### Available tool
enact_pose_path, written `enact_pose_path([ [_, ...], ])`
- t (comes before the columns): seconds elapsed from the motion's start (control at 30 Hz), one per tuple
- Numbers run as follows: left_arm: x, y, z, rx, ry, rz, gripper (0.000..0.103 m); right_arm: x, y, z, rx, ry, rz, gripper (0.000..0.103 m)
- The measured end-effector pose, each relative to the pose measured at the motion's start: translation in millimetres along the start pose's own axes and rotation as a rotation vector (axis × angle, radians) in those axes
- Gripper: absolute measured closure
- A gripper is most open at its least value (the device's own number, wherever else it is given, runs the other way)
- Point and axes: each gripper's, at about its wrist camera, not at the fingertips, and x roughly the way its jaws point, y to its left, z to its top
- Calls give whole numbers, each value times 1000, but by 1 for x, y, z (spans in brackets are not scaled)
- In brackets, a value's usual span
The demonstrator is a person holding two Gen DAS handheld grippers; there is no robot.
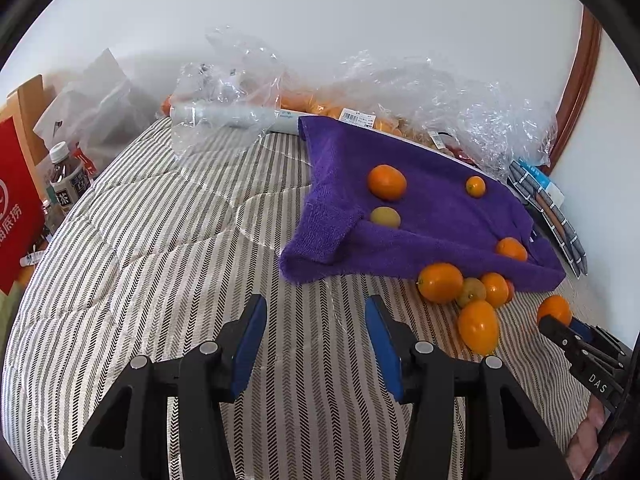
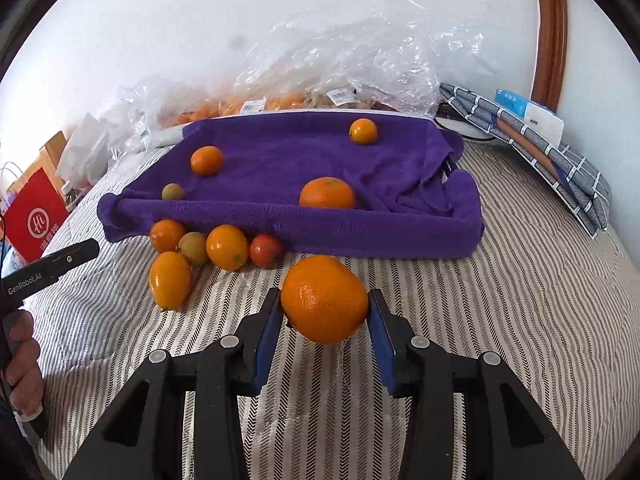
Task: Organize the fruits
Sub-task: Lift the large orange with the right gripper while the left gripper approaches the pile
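A purple towel (image 2: 280, 168) lies on the striped bed, also in the left wrist view (image 1: 420, 216). Several oranges lie on it, among them a big one (image 2: 327, 193) and a small greenish fruit (image 2: 172, 191). A cluster of oranges (image 2: 200, 256) with a red fruit (image 2: 265, 249) lies in front of the towel, also in the left wrist view (image 1: 468, 300). My right gripper (image 2: 325, 304) is shut on a large orange (image 2: 324, 298), held just above the bed. My left gripper (image 1: 316, 312) is open and empty over bare bedding left of the cluster.
Crumpled clear plastic bags with more fruit (image 2: 320, 72) lie behind the towel by the wall. A folded grey checked cloth (image 2: 540, 148) lies at the right. A red paper bag (image 1: 16, 200) and bottles (image 1: 66, 178) stand at the left bed edge.
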Motion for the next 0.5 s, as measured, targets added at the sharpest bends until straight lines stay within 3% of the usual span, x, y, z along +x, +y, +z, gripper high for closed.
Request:
enact_pose_path([
  [0.33,-2,-7,0,47,-7,-27,54,-3,-2,-2,17,-11,21,61],
  [0.5,0,-19,-2,74,18,-106,54,-4,-4,-1,33,-21,37,61],
])
